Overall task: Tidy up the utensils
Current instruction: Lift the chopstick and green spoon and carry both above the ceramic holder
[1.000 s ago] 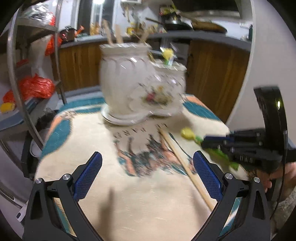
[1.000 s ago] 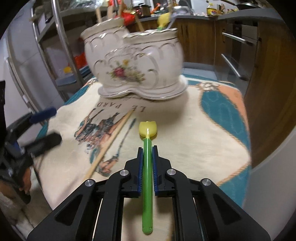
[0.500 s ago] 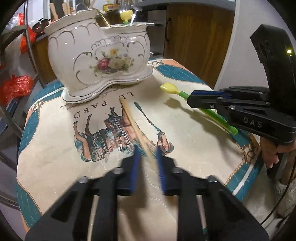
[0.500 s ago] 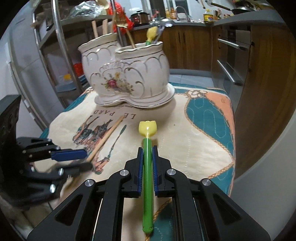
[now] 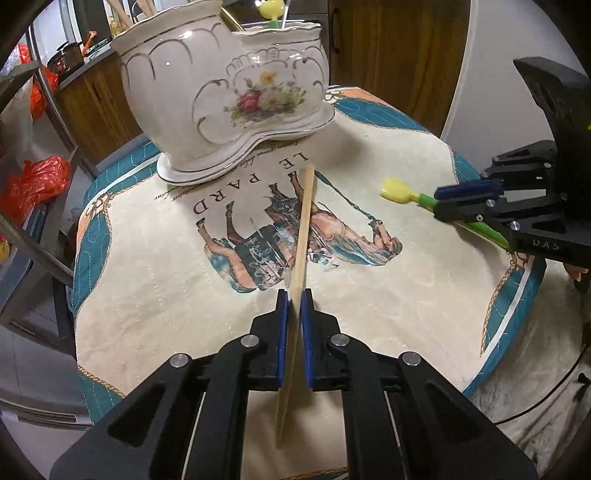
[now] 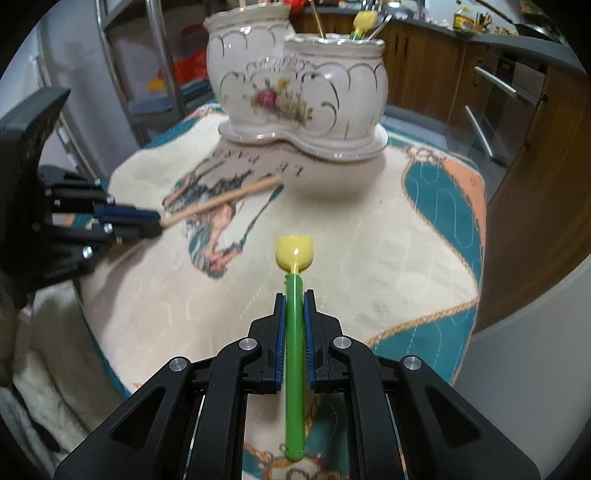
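My left gripper [image 5: 290,299] is shut on a wooden chopstick [image 5: 304,225] and holds it above the table, pointing toward the white floral two-part ceramic holder [image 5: 221,92]. My right gripper [image 6: 294,299] is shut on a green-handled spoon with a yellow bowl [image 6: 294,254], also lifted and aimed at the holder [image 6: 299,88]. The right gripper [image 5: 469,195] with the spoon [image 5: 399,190] shows at the right in the left wrist view. The left gripper [image 6: 147,223] with the chopstick [image 6: 225,199] shows at the left in the right wrist view. The holder's compartments hold wooden sticks, forks and another yellow spoon [image 6: 364,20].
The holder stands at the far side of a small table under a printed cloth [image 5: 166,258] with teal and peach borders. A metal rack [image 6: 122,55] with red bags stands to the left. Wooden kitchen cabinets [image 6: 517,110] lie behind and right.
My left gripper went from open to shut on the chopstick and raised its far end off the cloth. My right gripper kept the spoon and moved closer to the holder.
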`<control>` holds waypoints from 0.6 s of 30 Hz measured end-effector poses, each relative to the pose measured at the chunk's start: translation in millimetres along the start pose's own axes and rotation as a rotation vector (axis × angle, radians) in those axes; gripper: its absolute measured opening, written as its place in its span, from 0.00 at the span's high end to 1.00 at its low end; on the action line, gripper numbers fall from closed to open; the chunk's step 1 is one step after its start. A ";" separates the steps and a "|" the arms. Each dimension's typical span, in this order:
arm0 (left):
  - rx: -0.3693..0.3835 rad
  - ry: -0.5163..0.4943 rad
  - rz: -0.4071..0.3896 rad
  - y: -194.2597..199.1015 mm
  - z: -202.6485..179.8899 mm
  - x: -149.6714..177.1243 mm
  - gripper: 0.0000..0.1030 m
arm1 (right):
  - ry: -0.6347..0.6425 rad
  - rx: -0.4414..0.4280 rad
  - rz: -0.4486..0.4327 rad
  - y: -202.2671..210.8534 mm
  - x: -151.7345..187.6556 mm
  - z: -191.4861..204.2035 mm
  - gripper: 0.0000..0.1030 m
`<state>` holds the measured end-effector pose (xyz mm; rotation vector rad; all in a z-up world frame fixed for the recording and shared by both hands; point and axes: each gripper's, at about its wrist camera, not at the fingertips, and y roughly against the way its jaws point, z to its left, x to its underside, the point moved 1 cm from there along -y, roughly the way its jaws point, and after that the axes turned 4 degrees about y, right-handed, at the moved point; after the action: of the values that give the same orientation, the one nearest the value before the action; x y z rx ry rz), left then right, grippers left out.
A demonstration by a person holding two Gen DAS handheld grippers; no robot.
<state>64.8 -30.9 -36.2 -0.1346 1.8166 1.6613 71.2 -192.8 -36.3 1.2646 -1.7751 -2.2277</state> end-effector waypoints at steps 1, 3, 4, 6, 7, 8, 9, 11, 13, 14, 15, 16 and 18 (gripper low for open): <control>0.010 0.006 0.001 -0.3 0.7 -0.4 0.93 | -0.003 -0.006 0.018 0.4 -0.5 -0.5 0.90; 0.021 0.011 -0.001 -1.0 0.7 -1.5 0.92 | -0.006 -0.009 0.033 0.7 -1.4 -1.0 0.83; 0.028 0.015 -0.003 -2.2 0.2 -3.1 0.92 | -0.007 -0.014 0.044 0.4 -2.2 -0.7 0.81; 0.035 0.023 -0.007 -3.9 0.3 -5.8 0.91 | -0.003 -0.017 0.059 -1.4 -3.9 0.8 0.79; 0.037 0.026 -0.008 -4.5 1.4 -6.0 0.91 | 0.006 -0.007 0.065 -1.9 -4.4 2.6 0.79; 0.040 0.029 -0.009 -5.1 1.7 -6.5 0.91 | 0.013 -0.002 0.067 -2.4 -4.9 4.2 0.79; 0.042 0.032 -0.009 -6.1 1.6 -7.7 0.91 | 0.019 0.002 0.068 -2.7 -5.5 5.3 0.79; 0.050 0.038 -0.014 -8.7 1.9 -10.6 0.91 | 0.027 0.009 0.062 -3.8 -5.7 7.4 0.79; 0.059 0.044 -0.026 -12.0 1.8 -12.9 0.91 | 0.035 0.013 0.052 -4.7 -6.6 9.2 0.83; 0.060 0.045 -0.031 -13.2 0.7 -13.5 0.91 | 0.036 0.010 0.050 -4.4 -6.8 9.5 0.87; 0.063 0.043 -0.039 -14.0 0.8 -14.3 0.91 | 0.035 0.009 0.047 -4.2 -6.5 10.2 0.89; 0.064 0.040 -0.044 -14.2 1.2 -14.1 0.91 | 0.036 0.012 0.043 -4.4 -6.9 11.0 0.90; 0.066 0.028 -0.050 -14.9 0.4 -13.7 0.93 | 0.045 0.023 0.031 -4.6 -7.6 12.7 0.90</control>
<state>82.8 -38.1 -41.6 -0.1746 1.8715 1.5708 70.7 -177.3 -35.5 1.2716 -1.7966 -2.1508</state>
